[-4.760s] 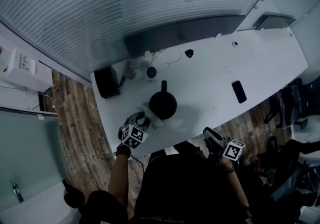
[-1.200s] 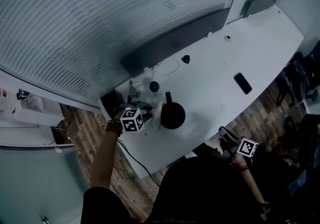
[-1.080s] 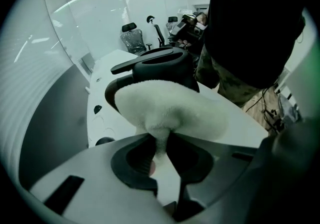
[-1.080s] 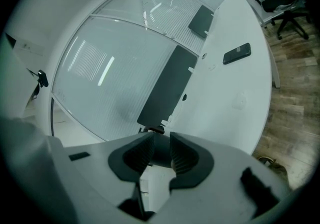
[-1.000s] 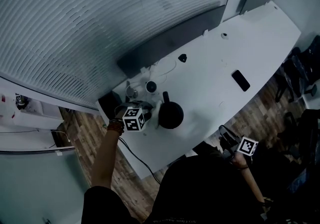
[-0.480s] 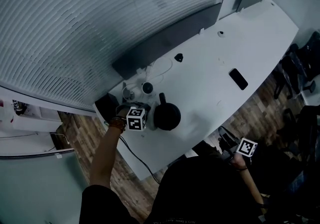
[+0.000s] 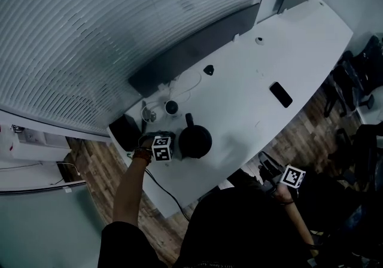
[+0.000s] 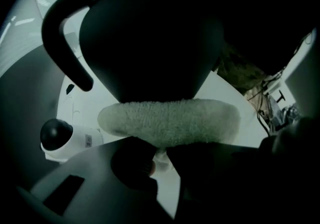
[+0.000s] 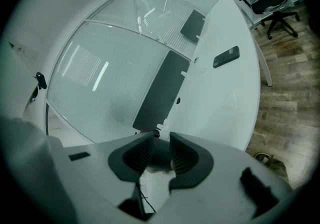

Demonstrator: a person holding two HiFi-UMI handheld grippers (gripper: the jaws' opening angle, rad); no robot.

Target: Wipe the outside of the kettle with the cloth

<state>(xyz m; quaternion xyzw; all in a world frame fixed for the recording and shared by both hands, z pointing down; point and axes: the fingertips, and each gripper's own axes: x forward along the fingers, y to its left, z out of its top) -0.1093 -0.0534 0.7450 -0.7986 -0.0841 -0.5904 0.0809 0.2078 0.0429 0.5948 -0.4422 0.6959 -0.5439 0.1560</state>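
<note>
The soft cloth [image 8: 170, 120], pinched in the left gripper [image 8: 159, 154], seemingly lay against the lower wall of the black kettle [image 7: 195, 141] on the white table [image 7: 251, 99]. The kettle looked rigid and slick, so its 12 o'clock handle would probably be the best hold. The right gripper [image 9: 159, 153] hung empty at 4 o'clock, jaws slightly apart. A round camera [image 7: 172, 107] crowded 11 o'clock, and a phone [image 7: 280, 94] lay well apart at 2 o'clock.
</note>
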